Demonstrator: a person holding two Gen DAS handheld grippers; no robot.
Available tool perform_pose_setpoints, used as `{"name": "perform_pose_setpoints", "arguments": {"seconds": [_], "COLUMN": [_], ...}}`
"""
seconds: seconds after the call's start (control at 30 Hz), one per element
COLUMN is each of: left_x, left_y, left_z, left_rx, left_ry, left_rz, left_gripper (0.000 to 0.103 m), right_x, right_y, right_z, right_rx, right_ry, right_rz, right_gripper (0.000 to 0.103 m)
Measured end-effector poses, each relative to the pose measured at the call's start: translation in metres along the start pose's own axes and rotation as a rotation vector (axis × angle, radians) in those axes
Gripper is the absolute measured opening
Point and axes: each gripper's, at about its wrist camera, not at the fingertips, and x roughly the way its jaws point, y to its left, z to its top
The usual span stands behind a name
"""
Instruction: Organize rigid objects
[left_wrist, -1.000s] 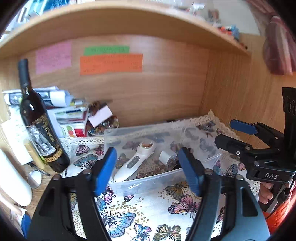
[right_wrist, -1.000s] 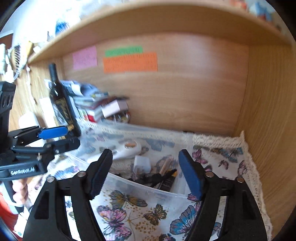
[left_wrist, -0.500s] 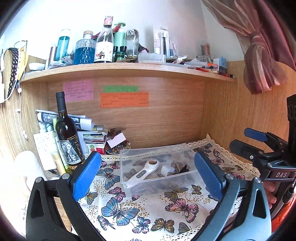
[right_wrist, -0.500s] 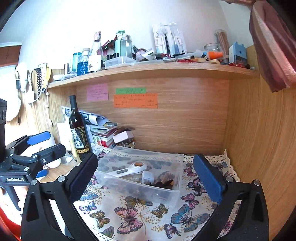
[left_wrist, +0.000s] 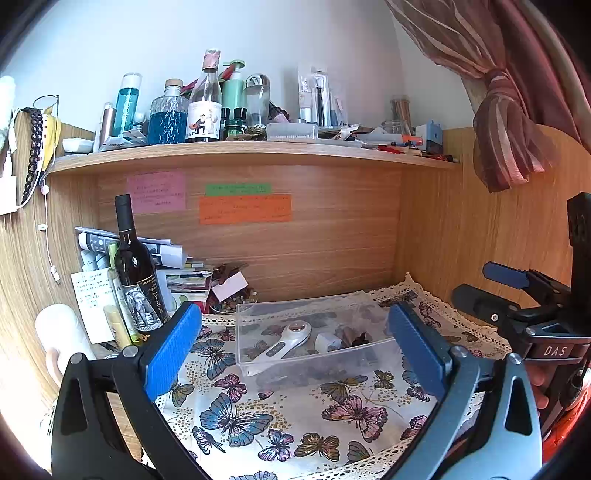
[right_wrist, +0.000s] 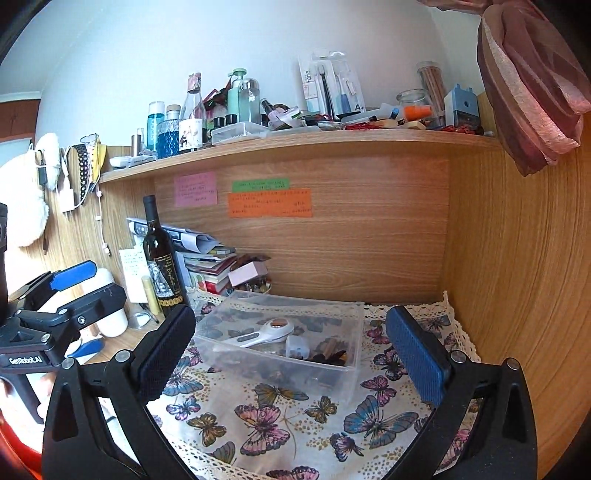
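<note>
Inside clear bin (left_wrist: 314, 363): white handheld device (left_wrist: 284, 341), small dark items (right_wrist: 325, 352).

The bin (left_wrist: 314, 354) sits on the cloth (left_wrist: 280, 413), bottle (left_wrist: 135, 273) to its left.

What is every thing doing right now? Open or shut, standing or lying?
Left gripper: open, holding nothing.
Right gripper: open, holding nothing.
Clear plastic box: no lid on it, resting on the butterfly cloth.
White handheld device: lying inside the box.
Small white container: inside the box, beside the device.
Wine bottle: upright, neck capped in black.
Curtain: tied back.
</note>
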Motion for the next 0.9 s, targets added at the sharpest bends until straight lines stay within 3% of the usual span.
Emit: {"name": "perform_pose_setpoints", "arguments": {"seconds": [0.9], "left_x": [0.0085], "left_y": [-0.0016], "left_z": [0.0002], "left_rx": [-0.008], "left_ry": [0.022], "left_rz": [-0.009], "left_gripper": [0.103], "right_x": [0.0012], "right_y": [0.0019], "right_z": [-0.0011], "right_rx": [-0.003], "right_ry": [0.001], "right_rz": [-0.001], "right_gripper": [0.103]}}
